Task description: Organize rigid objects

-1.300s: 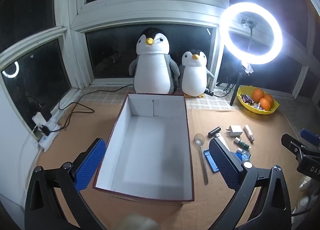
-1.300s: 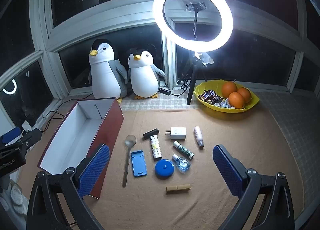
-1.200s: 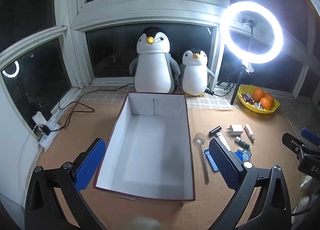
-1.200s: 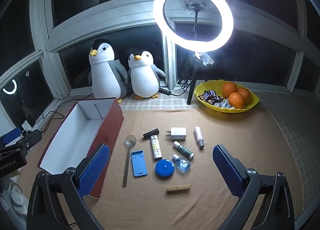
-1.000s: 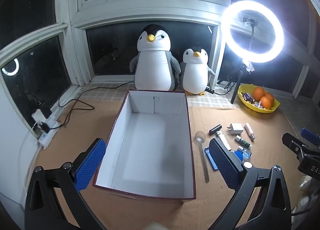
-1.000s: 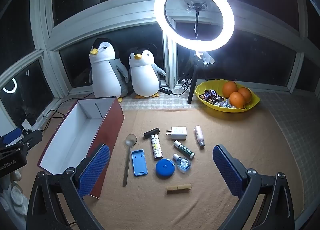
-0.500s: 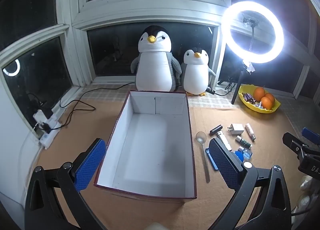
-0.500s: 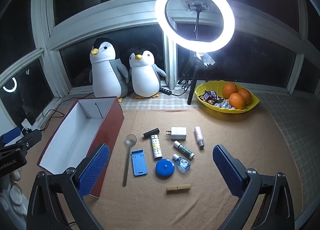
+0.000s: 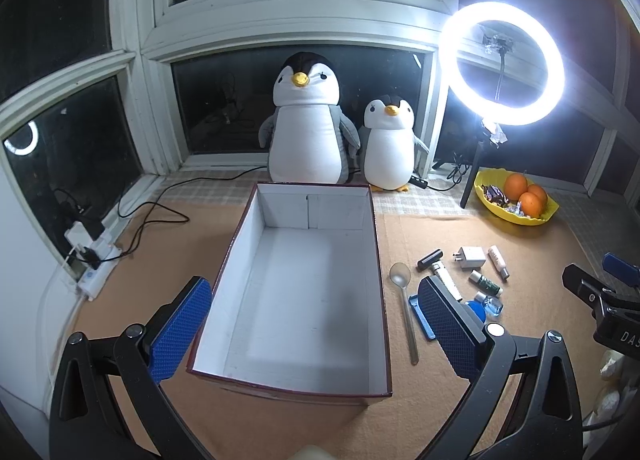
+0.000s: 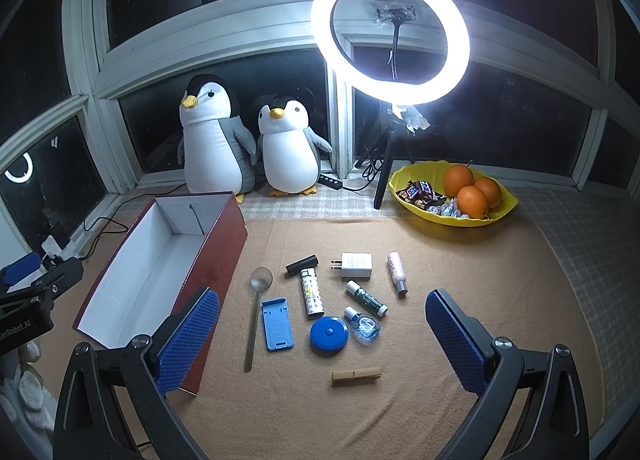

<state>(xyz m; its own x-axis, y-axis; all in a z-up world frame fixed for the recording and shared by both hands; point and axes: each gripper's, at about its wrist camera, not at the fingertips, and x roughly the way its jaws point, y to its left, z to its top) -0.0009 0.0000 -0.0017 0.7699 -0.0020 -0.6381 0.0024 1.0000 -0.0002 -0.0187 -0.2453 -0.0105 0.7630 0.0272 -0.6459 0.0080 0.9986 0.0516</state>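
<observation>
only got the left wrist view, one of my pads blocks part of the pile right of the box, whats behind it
Observer: A round blue case lies flat there, between the blue phone stand and a small clear bottle.
Operator: anything closer to us than that
Observer: Yes, a wooden clothespin lies on its own, apart from the rest, on the near side of the pile.
Operator: is the right gripper holding anything
Observer: No. The right gripper faces the pile with its jaws wide open and nothing between them.
</observation>
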